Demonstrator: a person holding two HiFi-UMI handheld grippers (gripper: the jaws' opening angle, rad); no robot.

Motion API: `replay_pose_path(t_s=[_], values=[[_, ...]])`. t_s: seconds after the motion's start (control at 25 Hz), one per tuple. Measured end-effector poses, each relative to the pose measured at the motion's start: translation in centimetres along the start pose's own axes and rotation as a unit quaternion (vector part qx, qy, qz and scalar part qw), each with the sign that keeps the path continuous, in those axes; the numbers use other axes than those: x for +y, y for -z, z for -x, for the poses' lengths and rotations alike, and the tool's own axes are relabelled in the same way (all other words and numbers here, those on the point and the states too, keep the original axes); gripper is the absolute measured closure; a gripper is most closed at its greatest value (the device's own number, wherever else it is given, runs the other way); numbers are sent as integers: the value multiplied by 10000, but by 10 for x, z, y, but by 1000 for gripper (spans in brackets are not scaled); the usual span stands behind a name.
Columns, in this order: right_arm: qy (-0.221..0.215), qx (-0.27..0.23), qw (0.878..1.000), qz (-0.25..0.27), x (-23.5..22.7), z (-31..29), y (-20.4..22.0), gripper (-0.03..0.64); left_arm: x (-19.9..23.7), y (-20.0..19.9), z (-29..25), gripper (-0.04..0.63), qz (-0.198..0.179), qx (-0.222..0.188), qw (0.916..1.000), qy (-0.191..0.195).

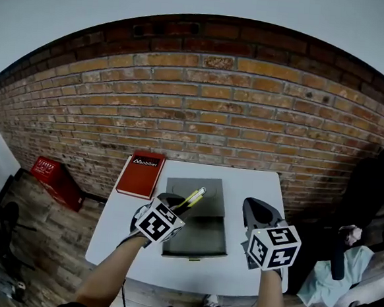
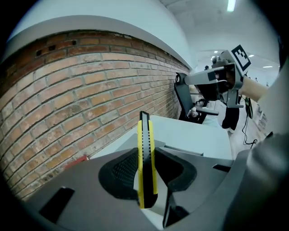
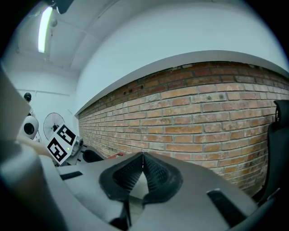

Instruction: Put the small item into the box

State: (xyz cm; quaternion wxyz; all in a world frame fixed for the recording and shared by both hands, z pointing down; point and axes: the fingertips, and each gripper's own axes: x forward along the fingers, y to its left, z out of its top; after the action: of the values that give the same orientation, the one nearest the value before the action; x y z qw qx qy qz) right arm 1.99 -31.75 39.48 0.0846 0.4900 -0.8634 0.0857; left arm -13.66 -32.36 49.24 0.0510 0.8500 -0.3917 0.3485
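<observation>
Grips cutter (image 2: 143,131) in left gripper (image 2: 145,158), tilted over box (image 1: 201,244) on table (image 1: 256,184); holds right gripper (image 3: 143,158) closed, empty, beside it. Ought to lower inside the walls before letting go.

Two claws (image 1: 174,206) (image 1: 258,209), one knife (image 1: 196,197), one box (image 1: 199,235), one book (image 1: 141,174)

Your left gripper (image 2: 146,155) has its jaws pressed on a yellow-and-black utility knife (image 2: 144,131) standing upright between them, above the white table (image 2: 198,131) by the brick wall (image 2: 81,90), with what may be the box (image 2: 185,150) just beyond.
</observation>
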Motion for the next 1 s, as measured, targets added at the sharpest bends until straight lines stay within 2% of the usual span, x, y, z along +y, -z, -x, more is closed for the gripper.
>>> replay_pose_path(t_s=[0.36, 0.76, 0.92, 1.0], values=[[79, 55, 9999, -30, 0, 9, 8, 597, -25, 25, -27, 466, -491, 529, 9960, 525], [113, 130, 9998, -23, -1, 17, 15, 597, -48, 58, -50, 466, -849, 1393, 9809, 1062], [159, 159, 9997, -28, -5, 19, 18, 597, -55, 68, -63, 466, -1012, 1506, 9760, 1201], [177, 181, 9997, -32, -6, 19, 20, 597, -59, 77, -67, 466, -1112, 1694, 9707, 1288]])
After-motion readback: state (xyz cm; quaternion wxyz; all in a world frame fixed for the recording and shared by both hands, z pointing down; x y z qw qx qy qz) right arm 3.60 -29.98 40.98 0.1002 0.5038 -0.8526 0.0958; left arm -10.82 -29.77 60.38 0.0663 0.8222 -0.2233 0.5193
